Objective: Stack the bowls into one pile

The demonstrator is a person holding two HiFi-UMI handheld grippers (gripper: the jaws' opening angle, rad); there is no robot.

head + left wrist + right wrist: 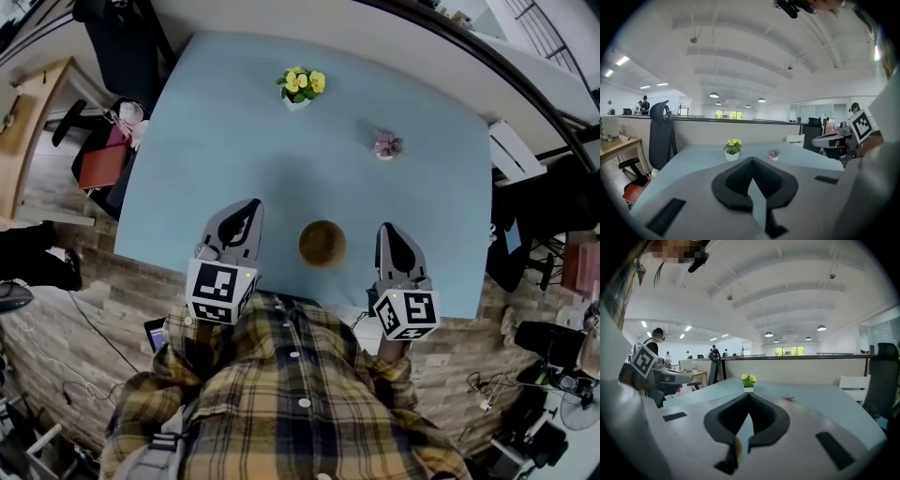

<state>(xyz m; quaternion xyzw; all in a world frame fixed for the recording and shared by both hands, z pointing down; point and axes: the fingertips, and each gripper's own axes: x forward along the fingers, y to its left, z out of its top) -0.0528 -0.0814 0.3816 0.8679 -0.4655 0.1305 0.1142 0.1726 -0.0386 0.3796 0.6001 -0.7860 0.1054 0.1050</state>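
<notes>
A brown bowl (322,244) sits on the pale blue bench (216,141) near its front edge, between the two grippers. The left gripper (254,202) is off to one side of it and the right gripper (386,228) off to the other. Neither touches it, and both point past it toward the far side of the bench.

From above, only one round bowl shape shows. Whether other bowls nest inside it cannot be told. There are two small plants farther back. A pot of yellow flowers (301,87) stands near the far edge, and a smaller pot with pinkish flowers (386,145) stands nearer, to its right. The two pots are well apart from each other and from the bowl.

In the left gripper view, the fingers (736,183) are pressed together at the tips with nothing between them. The right gripper view shows the same: its fingers (764,416) meet at the tips and hold nothing. Both grippers are raised off the bench surface and touch nothing.
</notes>
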